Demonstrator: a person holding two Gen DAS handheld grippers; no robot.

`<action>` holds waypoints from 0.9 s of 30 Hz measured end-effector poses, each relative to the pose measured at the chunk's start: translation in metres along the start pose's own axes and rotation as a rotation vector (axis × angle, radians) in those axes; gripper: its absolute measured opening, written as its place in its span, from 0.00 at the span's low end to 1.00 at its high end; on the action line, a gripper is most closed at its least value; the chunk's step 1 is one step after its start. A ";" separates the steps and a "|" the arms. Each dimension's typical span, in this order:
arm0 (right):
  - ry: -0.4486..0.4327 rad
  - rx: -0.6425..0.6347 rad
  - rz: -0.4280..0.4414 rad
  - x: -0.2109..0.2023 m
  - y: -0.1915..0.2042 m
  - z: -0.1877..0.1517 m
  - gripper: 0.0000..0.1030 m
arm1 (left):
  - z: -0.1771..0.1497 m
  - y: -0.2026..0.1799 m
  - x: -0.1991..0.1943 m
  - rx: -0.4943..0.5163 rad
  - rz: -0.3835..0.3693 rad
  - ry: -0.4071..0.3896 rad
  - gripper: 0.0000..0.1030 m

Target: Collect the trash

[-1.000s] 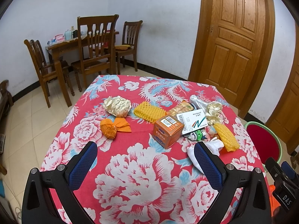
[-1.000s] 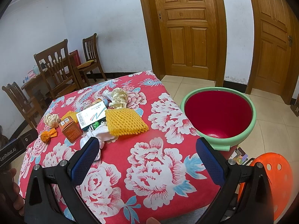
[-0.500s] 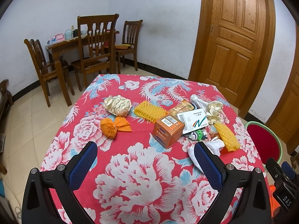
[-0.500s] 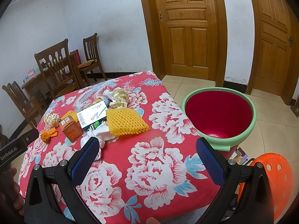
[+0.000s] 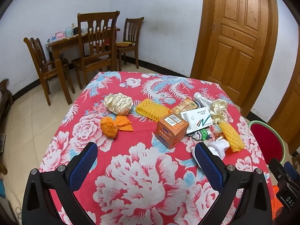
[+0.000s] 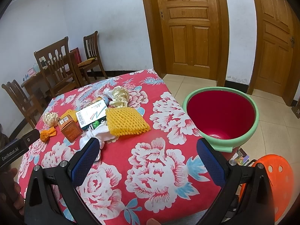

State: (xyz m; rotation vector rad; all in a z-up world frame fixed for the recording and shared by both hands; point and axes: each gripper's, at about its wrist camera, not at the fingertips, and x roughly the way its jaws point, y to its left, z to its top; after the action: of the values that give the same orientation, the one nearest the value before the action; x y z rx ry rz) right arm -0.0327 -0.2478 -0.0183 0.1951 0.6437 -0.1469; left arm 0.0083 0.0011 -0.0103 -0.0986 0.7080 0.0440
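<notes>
Left gripper [image 5: 146, 161] hovers over the near edge of the red floral tablecloth [image 5: 142, 183], jaws spread wide, holding nothing. Right gripper [image 6: 148, 155] likewise stands wide apart and empty above the cloth. Trash lies clustered mid-table: orange cardboard box [image 5: 172, 130], white barcode-printed carton [image 5: 196, 119], two yellow foam fruit nets [image 6: 126, 121], crumpled cream paper ball [image 5: 118, 104], orange twisted wrapper [image 5: 114, 126], white crumpled tissue [image 6: 97, 134]. Red plastic basin with green rim [image 6: 221, 116] sits just beside the table's right edge, above an orange perforated stool [image 6: 273, 185].
</notes>
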 end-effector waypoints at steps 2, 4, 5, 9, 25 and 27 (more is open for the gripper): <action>0.002 -0.001 0.000 0.005 0.002 0.002 0.98 | 0.001 0.001 0.003 0.000 0.003 0.005 1.00; 0.006 -0.002 0.000 0.009 0.004 0.003 0.98 | 0.002 0.001 0.005 -0.001 0.006 0.008 1.00; 0.009 -0.004 0.000 0.012 0.003 0.006 0.98 | 0.003 0.002 0.007 -0.001 0.007 0.011 1.00; 0.022 0.000 0.002 0.019 0.002 0.013 0.98 | 0.006 0.002 0.016 0.001 0.017 0.025 1.00; 0.118 -0.037 0.020 0.076 0.005 0.035 0.98 | 0.016 -0.022 0.069 0.069 0.017 0.101 1.00; 0.134 -0.035 0.024 0.084 0.005 0.035 0.98 | 0.016 -0.025 0.076 0.080 0.015 0.114 1.00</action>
State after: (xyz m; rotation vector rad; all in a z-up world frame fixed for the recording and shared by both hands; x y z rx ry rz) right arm 0.0552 -0.2568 -0.0410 0.1803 0.7762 -0.1001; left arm 0.0786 -0.0218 -0.0455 -0.0192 0.8238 0.0242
